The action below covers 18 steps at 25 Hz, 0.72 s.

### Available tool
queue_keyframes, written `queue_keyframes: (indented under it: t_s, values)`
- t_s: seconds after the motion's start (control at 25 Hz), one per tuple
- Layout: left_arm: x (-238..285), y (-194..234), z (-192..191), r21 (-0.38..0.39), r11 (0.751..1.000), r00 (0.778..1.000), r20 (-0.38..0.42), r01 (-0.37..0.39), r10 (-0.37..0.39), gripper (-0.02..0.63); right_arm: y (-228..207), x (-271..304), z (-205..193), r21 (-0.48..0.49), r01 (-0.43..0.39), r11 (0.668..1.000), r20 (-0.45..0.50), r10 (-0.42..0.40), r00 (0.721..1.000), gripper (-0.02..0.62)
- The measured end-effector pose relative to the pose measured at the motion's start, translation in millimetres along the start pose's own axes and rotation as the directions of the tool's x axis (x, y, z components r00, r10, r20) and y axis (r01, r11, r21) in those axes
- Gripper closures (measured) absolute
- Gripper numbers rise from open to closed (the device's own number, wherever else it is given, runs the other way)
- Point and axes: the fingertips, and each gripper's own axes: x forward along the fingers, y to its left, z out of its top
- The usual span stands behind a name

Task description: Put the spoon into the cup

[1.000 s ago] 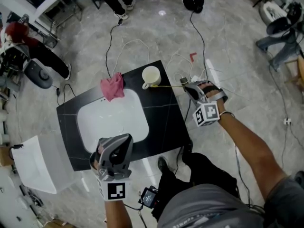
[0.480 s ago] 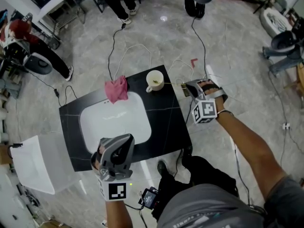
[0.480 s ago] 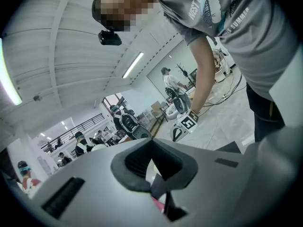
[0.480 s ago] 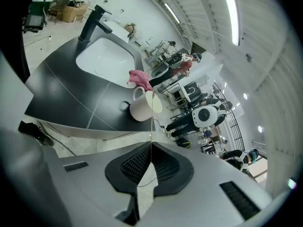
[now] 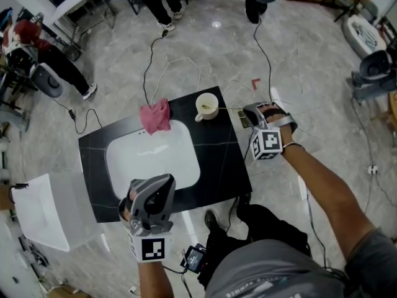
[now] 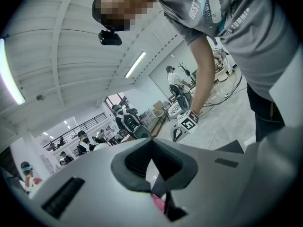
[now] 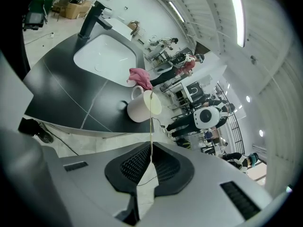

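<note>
Insertion step, I judge: right tool (image 5: 248, 113) at centre right pinches the spoon (image 5: 226, 109) by its thin handle, its far end at the cup (image 5: 206, 106) mouth on the desk (image 5: 217, 160). Next: tip, lower, release. Left tool (image 5: 152, 194), lower left, is pressed together, empty.

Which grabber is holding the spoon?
The right gripper: its jaws pinch the thin spoon, which reaches to the cup. The left gripper holds nothing.
</note>
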Motion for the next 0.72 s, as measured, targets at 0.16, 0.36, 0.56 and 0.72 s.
queue_keyframes:
  t_s: [0.16,0.36,0.56,0.72]
  values:
    - [-0.4,3.0,-2.0,-0.001,1.000,1.000,-0.002,-0.006,0.006,0.607,-3.4,2.4,2.8,-0.014,0.008,1.000,0.005,-0.008,1.000,0.560]
    - [-1.8,5.1,-1.6,-0.002,1.000,1.000,0.001,-0.011,0.011,0.607,-8.2,0.5,9.9,-0.021,0.012,1.000,0.020,-0.012,1.000,0.558]
    - [-3.9,7.4,-2.1,-0.005,1.000,1.000,0.003,-0.018,0.018,0.607,-8.3,1.6,7.8,-0.030,0.012,0.999,0.007,-0.012,1.000,0.554]
    - [-5.4,8.1,0.6,0.001,1.000,1.000,0.006,-0.016,0.016,0.607,-8.5,-0.5,7.9,-0.033,0.004,0.999,0.002,-0.004,1.000,0.546]
